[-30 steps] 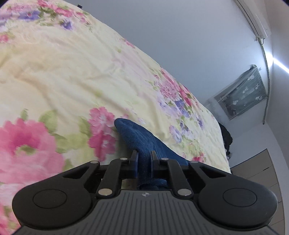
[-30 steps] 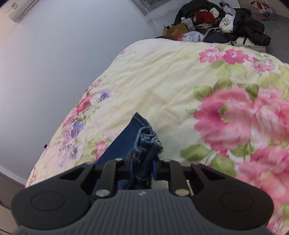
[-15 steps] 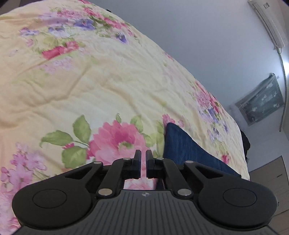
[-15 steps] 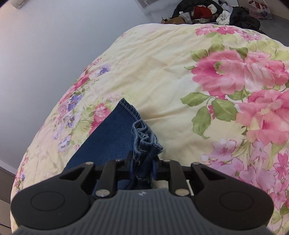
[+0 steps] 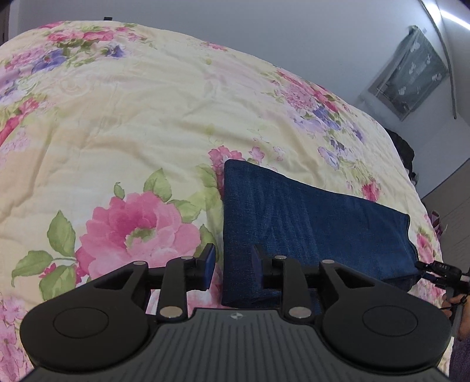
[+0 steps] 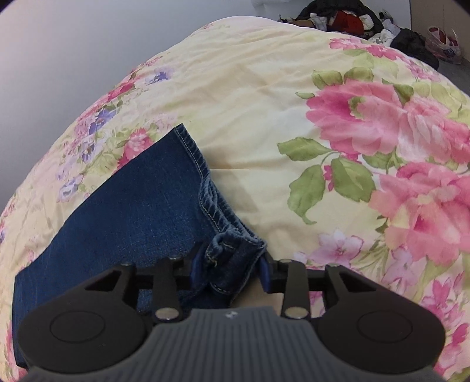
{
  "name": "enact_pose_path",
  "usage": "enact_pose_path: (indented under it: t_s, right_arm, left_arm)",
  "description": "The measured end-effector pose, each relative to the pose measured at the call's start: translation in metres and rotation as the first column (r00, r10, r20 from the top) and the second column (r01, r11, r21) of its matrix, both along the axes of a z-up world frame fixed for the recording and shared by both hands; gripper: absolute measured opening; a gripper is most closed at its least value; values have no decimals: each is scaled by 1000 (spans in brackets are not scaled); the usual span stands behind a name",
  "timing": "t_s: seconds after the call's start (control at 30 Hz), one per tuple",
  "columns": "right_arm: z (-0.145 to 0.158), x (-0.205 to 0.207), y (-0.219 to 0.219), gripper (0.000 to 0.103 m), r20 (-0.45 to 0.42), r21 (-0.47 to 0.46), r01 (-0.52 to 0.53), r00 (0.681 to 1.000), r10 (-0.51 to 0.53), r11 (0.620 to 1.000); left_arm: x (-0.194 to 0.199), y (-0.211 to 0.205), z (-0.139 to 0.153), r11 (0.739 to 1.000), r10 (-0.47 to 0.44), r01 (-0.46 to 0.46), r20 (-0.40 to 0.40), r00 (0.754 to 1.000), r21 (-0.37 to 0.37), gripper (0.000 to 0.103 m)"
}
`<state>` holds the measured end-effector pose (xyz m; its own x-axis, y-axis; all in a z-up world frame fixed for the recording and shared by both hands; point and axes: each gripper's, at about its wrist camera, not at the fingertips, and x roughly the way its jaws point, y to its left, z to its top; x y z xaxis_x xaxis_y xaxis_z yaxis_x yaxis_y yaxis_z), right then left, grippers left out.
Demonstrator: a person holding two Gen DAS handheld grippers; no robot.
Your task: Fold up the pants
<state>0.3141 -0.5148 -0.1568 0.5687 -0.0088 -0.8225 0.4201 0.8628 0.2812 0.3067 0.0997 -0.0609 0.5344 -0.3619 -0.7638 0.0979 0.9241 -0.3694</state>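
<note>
The pants, dark blue denim, lie on the bed as a flat folded slab, hems bunched at the right end. A fold looks just laid; both grips are letting go. The left hand-held gripper is spreading, pads clear of the near-left corner. The right hand-held gripper is spreading around the hems. Next: back away, then smooth or fold again.

Soft even daylight; bright strip light top right; strong fisheye bending, dark corners.
</note>
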Motion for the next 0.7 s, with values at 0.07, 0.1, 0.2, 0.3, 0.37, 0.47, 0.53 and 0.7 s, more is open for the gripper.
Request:
enact_pose_path:
  t_s: [0.07, 0.1, 0.2, 0.3, 0.37, 0.47, 0.53, 0.7]
  right_arm:
    - [12, 1, -1, 48, -24, -82, -31, 999, 29, 996]
    - [18, 0, -2, 53, -26, -99, -50, 999, 48, 994]
    - [34, -2, -9, 56, 2, -69, -101, 995, 101, 992]
    - [47, -1, -7, 62, 21, -98, -144, 989, 147, 985]
    - [50, 4, -5, 67, 19, -115, -171, 985, 174, 979]
    - [46, 14, -10, 67, 14, -88, -185, 982, 187, 979]
    - [40, 21, -18, 68, 23, -32, -193, 981, 193, 981]
    - [24, 37, -41, 68, 44, 88, -170, 985, 167, 982]
  left_arm:
    - [3, -11, 3, 1000, -23, 22, 3, 1000, 18, 32]
    - [4, -18, 3, 999, -36, 36, 2, 999, 29, 32]
    - [10, -42, 5, 992, -93, 93, -5, 996, 89, 33]
    - [16, -67, 5, 978, -147, 147, -7, 989, 147, 33]
    - [21, -85, 4, 968, -181, 180, -12, 983, 172, 34]
    - [30, -111, 2, 957, -222, 220, -14, 975, 187, 34]
    - [38, -131, -1, 950, -249, 246, -10, 968, 193, 34]
    - [59, -181, -21, 943, -296, 294, -8, 955, 156, 34]
